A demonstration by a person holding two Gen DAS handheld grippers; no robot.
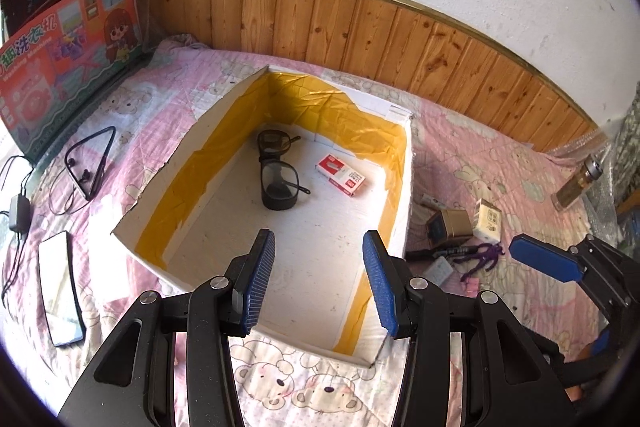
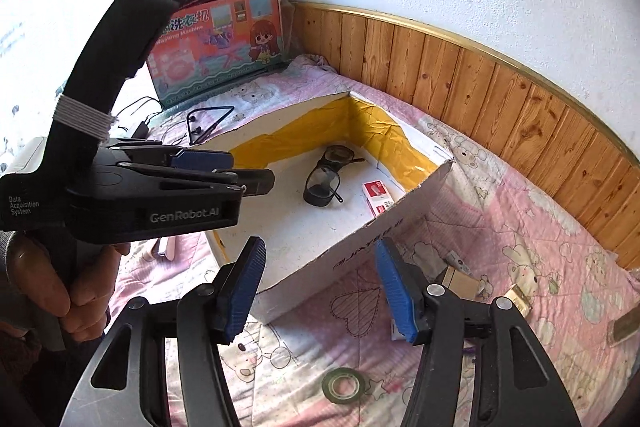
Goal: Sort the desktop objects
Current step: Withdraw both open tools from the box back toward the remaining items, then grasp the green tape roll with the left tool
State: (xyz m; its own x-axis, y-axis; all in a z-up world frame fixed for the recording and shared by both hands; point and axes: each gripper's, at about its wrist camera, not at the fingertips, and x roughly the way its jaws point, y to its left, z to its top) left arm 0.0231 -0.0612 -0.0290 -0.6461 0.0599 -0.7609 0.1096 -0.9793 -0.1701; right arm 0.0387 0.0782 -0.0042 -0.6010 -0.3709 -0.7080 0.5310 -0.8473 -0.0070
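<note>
Two items already lay inside the white box, its inner walls lined with yellow tape: a pair of dark-framed glasses toward the far left of its floor, and a small red-and-white staple box just to the right of them, apart from the frames. These two suggested that sorting had begun but was well short of finished.

Most objects remained outside, on the pink quilted surface. To the right of the box sat a cluster: a small metal tin, a cream carton, a purple toy figure and a black elongated item too small to identify. Farther right lay an amber glass bottle. To the left were a neckband earphone, a charger with cable and a narrow mirror-like panel. In the right wrist view a roll of tape lay on the near part of the quilt.

The left gripper hovered over the near edge of the box, its blue pads spread apart and holding nothing. The right gripper hung beyond the box's right wall, likewise spread and empty. Judging by position, the cluster on the right was the likeliest next source of items.
</note>
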